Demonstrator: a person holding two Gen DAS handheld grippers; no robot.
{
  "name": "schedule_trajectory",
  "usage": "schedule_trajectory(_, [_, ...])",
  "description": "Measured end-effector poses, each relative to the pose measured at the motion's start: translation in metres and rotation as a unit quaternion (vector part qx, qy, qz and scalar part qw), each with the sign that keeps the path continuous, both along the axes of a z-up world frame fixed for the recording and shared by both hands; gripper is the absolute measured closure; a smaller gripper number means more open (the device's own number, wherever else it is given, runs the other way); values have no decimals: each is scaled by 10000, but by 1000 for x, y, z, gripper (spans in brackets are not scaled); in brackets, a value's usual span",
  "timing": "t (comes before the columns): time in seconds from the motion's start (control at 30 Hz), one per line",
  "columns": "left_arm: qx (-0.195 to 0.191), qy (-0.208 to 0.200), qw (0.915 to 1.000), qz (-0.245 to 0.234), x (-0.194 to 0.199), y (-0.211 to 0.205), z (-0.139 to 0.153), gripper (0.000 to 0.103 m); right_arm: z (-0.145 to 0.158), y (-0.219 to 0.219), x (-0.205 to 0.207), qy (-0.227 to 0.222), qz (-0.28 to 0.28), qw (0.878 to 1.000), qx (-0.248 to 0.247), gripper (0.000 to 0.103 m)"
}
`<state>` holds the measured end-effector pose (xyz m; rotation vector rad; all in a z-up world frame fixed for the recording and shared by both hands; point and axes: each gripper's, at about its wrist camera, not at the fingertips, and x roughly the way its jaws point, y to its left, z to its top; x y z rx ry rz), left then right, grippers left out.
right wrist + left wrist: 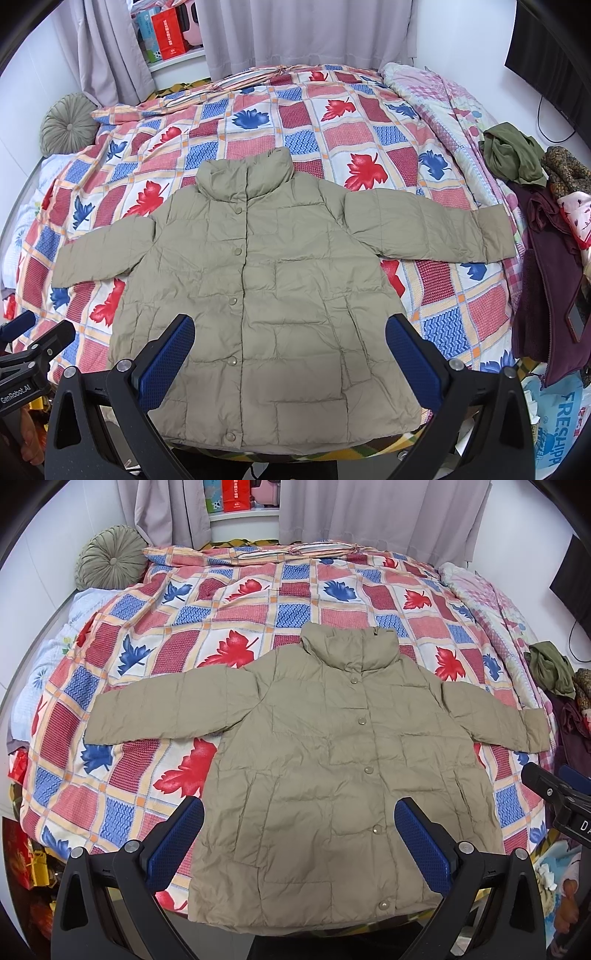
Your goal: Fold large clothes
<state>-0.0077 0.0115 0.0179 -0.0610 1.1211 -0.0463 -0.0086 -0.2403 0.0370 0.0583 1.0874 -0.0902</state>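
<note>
Sleeves spread wide, the beige puffer jacket [332, 760] lies flat and face up on the patterned quilt [236, 602], snapped shut, hem toward us at the bed's near edge. Starting at the left, our left gripper [299, 834] hangs above the hem with jaws wide apart, holding nothing. Further right, our right gripper [290, 350] hovers likewise, spread and empty. We judge the jacket light, soft and puffy, its thin shell likely slippery, so we would pinch a sleeve cuff [496, 236] or shoulder seam firmly, gathering shell and filling together.
</note>
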Motion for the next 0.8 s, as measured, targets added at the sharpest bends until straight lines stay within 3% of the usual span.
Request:
schedule_trajectory(0.43, [-39,561,9976,396,16,56,-46,0,-14,21,8,169,67,9995,269,0])
schedule_trajectory(0.53, [-276,772,9949,589,22,81,-64,0,-27,34,19,251,204,9988,366,0])
schedule_trajectory(0.73, [-832,828,9859,1194,36,142,-106,0,-60,69,34,379,521,9956,679,0])
schedule_trajectory(0.8, [-1094,796,9810,1393,45,164,-123,0,-78,86,42,669,729,9918,810,0])
